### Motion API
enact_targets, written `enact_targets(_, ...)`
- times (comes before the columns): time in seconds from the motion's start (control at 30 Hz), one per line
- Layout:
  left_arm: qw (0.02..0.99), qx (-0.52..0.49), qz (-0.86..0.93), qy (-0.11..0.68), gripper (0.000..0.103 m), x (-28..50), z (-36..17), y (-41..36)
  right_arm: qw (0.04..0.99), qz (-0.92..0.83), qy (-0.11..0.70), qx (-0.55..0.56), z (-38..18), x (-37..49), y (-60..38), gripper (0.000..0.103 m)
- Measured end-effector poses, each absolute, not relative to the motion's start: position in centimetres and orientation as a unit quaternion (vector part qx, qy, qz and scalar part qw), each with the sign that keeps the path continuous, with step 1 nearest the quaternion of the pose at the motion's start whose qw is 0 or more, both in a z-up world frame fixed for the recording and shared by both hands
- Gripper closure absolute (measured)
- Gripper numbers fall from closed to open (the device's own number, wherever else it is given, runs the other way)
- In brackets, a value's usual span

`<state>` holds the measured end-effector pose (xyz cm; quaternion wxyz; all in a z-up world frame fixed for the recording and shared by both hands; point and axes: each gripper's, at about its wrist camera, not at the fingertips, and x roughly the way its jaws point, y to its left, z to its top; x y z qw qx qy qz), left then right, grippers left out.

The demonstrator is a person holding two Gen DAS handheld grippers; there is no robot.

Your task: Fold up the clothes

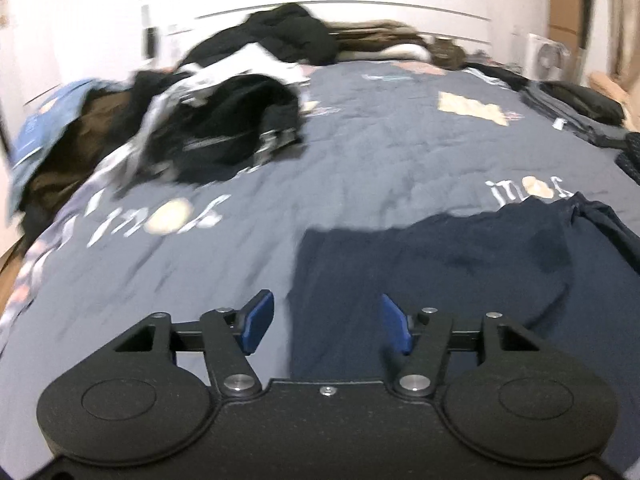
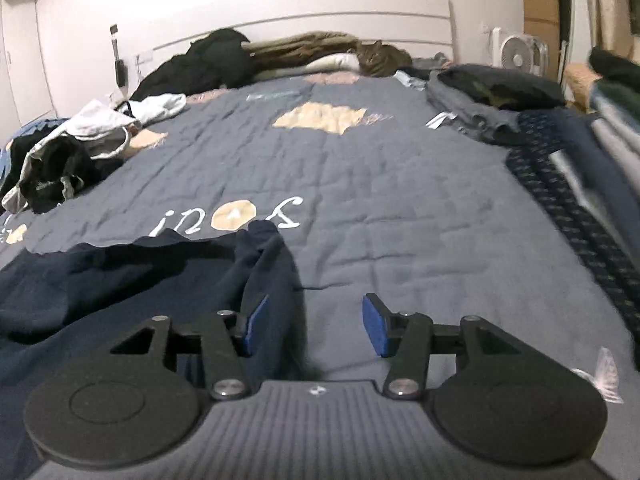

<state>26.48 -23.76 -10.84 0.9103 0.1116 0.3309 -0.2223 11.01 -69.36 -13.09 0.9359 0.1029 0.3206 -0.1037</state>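
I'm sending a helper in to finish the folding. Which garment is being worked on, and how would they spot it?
Start at the grey-blue quilt covering the bed. At its near end, ahead of both open tongs, lies the navy garment. Unlike the heaped clothes pile on the left and the folded stack on the right, it lies alone, spread flat.

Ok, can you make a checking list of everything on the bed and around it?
Surface: blue-grey quilt with lettering.
Job's things: navy garment spread near both grippers, partly rumpled.
Clutter: unfolded clothes heap; folded stack; tabby cat by the headboard.
Grippers: left hand-held gripper open above the garment's edge; right hand-held gripper open, garment's fold between its jaws.
Cables: nothing seen.
Surroundings: white wall, fan.
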Motion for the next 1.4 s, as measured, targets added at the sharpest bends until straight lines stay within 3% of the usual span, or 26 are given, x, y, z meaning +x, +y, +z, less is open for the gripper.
enact_targets(0.3, 0.883, 0.199, -0.256, 0.338, 0.048, 31.0, -15.4, -29.8, 0.928, -0.076, 0.333, 0.152, -14.6, 13.2, -69.1, 0.052)
enact_targets(0.33, 0.879, 0.202, -0.26, 0.345, 0.057, 31.3, -16.0, -30.1, 0.927, -0.077, 0.334, 0.153, -14.8, 13.2, -69.2, 0.052)
enact_targets(0.37, 0.875, 0.199, -0.265, 0.353, 0.075, 31.6, -16.5, -30.1, 0.926, -0.077, 0.335, 0.157, -15.0, 13.3, -69.3, 0.052)
enact_targets(0.47, 0.873, 0.146, -0.278, 0.373, 0.089, 32.7, -16.3, -29.0, 0.921, -0.081, 0.339, 0.172, -15.7, 13.4, -69.7, 0.052)
enact_targets(0.6, 0.887, 0.078, -0.28, 0.36, 0.099, 33.3, -13.8, -26.8, 0.914, -0.095, 0.345, 0.19, -16.8, 13.3, -70.4, 0.052)
enact_targets(0.8, 0.903, 0.003, -0.245, 0.353, 0.099, 35.2, -11.5, -22.4, 0.918, -0.099, 0.334, 0.19, -17.1, 13.1, -70.4, 0.052)
enact_targets(0.87, 0.901, -0.015, -0.232, 0.366, 0.099, 36.0, -12.0, -21.6, 0.917, -0.103, 0.332, 0.194, -17.3, 13.1, -70.3, 0.059)
enact_targets(0.9, 0.9, -0.021, -0.228, 0.371, 0.099, 36.3, -12.2, -21.4, 0.917, -0.102, 0.33, 0.2, -17.3, 13.2, -70.4, 0.063)
enact_targets(0.97, 0.899, -0.009, -0.226, 0.374, 0.099, 36.4, -12.8, -21.6, 0.916, -0.097, 0.324, 0.216, -17.3, 13.3, -70.5, 0.091)
enact_targets(1.03, 0.898, -0.007, -0.226, 0.377, 0.099, 36.4, -13.3, -21.7, 0.916, -0.1, 0.31, 0.233, -16.9, 13.4, -70.9, 0.099)
enact_targets(1.27, 0.897, -0.044, -0.221, 0.381, 0.095, 36.5, -14.0, -20.4, 0.902, -0.12, 0.279, 0.307, -17.1, 12.7, -73.8, 0.101)
enact_targets(1.3, 0.896, -0.047, -0.219, 0.383, 0.092, 36.4, -14.2, -20.4, 0.902, -0.122, 0.283, 0.303, -17.3, 12.9, -73.8, 0.101)
enact_targets(1.4, 0.897, -0.047, -0.218, 0.382, 0.069, 35.9, -14.4, -20.5, 0.9, -0.118, 0.306, 0.287, -17.0, 13.5, -74.0, 0.096)
